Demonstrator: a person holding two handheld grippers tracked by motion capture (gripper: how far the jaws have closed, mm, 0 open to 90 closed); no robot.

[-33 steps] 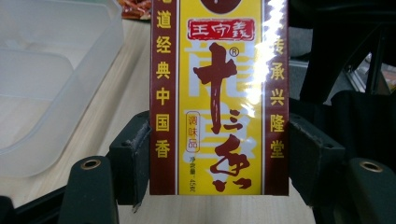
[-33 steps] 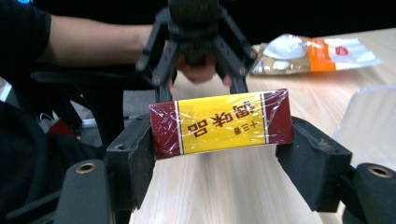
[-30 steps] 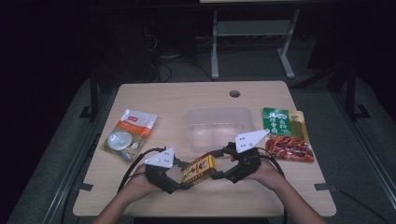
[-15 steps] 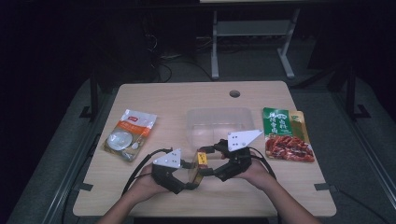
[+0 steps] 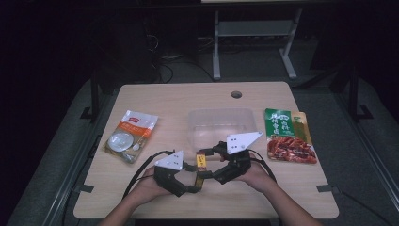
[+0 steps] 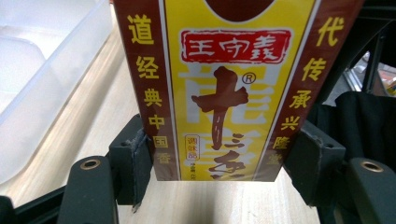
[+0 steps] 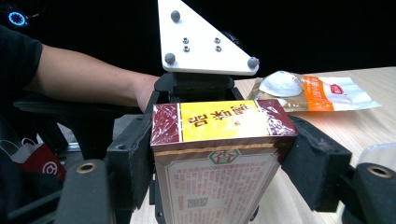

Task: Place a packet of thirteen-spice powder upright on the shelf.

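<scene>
Spice box point(image 5: 201, 165), yellow and maroon with Chinese print, is sitting between both grippers at the near middle of the table point(image 5: 188, 101), just in front of the clear plastic container point(image 5: 221, 125). Left gripper point(image 5: 192, 181) is gripping the box across its width: in the left gripper view both black fingers point(image 6: 133, 163) are pressing against the maroon side bands of the box point(image 6: 219, 88), clenched on it, with its bottom edge hanging just above the wood. Right gripper point(image 5: 211, 175) is holding the same box from the other end: in the right gripper view the fingers point(image 7: 128, 158) are flanking the box point(image 7: 219, 154) on both sides, pads touching its walls, so grasping it too. Box is looking tilted in the high view, one end raised toward the container. Left gripper's grey three-cornered plate point(image 7: 201, 39) is showing just behind the box in the right gripper view, with the person's forearm point(image 7: 88, 79) coming in from the left. Both hands are staying close together near the table's front edge. White and orange pouch point(image 5: 131, 136) is lying flat at the table's left side, well apart from the grippers. Green and red food packet point(image 5: 287, 141) is lying at the right side, just beside the container. Container is showing at the left edge of the left gripper view point(image 6: 42, 65).
</scene>
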